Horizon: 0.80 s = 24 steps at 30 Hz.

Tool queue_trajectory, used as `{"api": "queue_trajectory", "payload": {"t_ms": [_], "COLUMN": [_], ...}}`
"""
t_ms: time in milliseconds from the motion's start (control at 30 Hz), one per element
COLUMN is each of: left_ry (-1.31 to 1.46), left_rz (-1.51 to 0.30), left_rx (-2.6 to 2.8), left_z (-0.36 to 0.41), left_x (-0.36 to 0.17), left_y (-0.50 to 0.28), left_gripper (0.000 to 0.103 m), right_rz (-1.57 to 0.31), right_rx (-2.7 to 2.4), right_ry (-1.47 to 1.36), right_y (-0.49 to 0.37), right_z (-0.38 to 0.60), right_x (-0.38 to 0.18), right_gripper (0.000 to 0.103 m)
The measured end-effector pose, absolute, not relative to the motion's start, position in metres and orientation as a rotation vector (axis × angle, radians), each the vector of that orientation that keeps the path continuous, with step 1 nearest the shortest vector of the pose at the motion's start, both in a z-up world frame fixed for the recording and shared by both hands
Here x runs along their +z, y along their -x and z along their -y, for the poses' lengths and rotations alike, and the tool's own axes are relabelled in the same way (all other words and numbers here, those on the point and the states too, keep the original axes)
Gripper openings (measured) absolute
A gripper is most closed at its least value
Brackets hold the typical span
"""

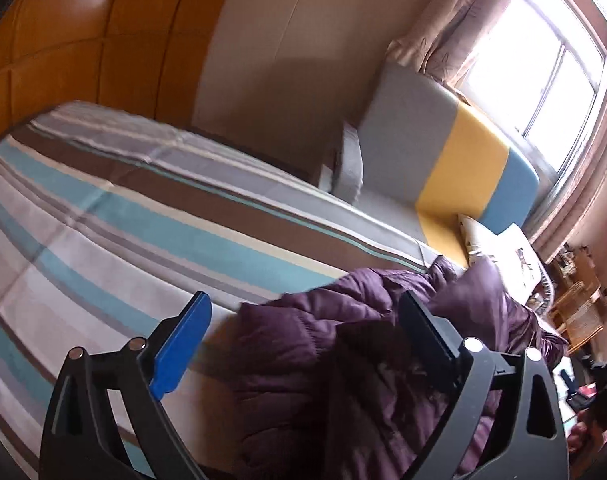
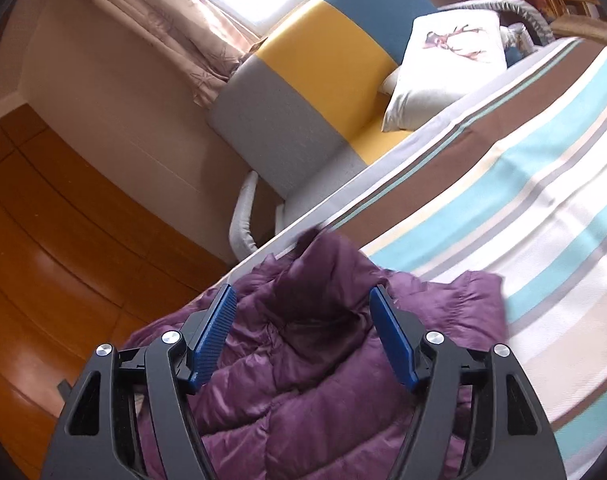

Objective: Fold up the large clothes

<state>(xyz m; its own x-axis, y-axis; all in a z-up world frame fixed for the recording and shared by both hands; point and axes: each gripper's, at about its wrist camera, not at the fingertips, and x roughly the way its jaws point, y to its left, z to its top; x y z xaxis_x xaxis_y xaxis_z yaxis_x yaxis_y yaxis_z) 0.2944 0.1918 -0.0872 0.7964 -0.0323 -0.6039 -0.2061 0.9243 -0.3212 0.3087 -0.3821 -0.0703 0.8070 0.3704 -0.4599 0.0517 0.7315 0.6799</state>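
A purple padded jacket (image 2: 303,360) lies crumpled near the edge of the striped bed (image 2: 523,200), and both the left gripper (image 1: 303,344) and right gripper (image 2: 303,340) hover over it, fingers apart and empty. Its slick, puffy fabric could likely slip from a shallow pinch, or drag off the bed's edge toward the wooden floor (image 2: 43,260).

Domestic bedroom, shown by a bed with a striped sheet (image 2: 523,184), a grey, yellow and blue sofa chair (image 2: 303,92) bearing a deer-print cushion (image 2: 443,68), patterned curtains (image 1: 455,20) beside a bright window (image 1: 543,60), and wooden wall panelling (image 1: 83,40)
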Motion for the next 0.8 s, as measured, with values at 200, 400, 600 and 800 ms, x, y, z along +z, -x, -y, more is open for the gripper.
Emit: {"api": "queue_trajectory", "payload": {"t_ms": [200,400,600,800], "left_ry": [0.246,0.208,0.13,0.145], "left_rz": [-0.678,-0.806,-0.836,-0.864], "left_rx": [0.018,-0.096,-0.155,-0.218], "left_z": [-0.173,-0.144,-0.118,-0.115], "left_x": [-0.097,-0.128,-0.13,-0.127], "left_y": [-0.274,-0.262,-0.234,-0.186], "left_gripper": [0.099,0.053,0.019,0.015], "right_rz": [-0.716,-0.783,-0.848,-0.873], "right_rx": [0.082,0.003,0.041,0.089], "right_ry": [-0.575,-0.407,-0.31,-0.319], "right_y": [-0.294,-0.282,-0.28,-0.255], "right_z": [0.372,0.356,0.348,0.349], "right_x": [-0.071,-0.091,-0.113,-0.114], "right_gripper": [0.069,0.067,0.052,0.05]}}
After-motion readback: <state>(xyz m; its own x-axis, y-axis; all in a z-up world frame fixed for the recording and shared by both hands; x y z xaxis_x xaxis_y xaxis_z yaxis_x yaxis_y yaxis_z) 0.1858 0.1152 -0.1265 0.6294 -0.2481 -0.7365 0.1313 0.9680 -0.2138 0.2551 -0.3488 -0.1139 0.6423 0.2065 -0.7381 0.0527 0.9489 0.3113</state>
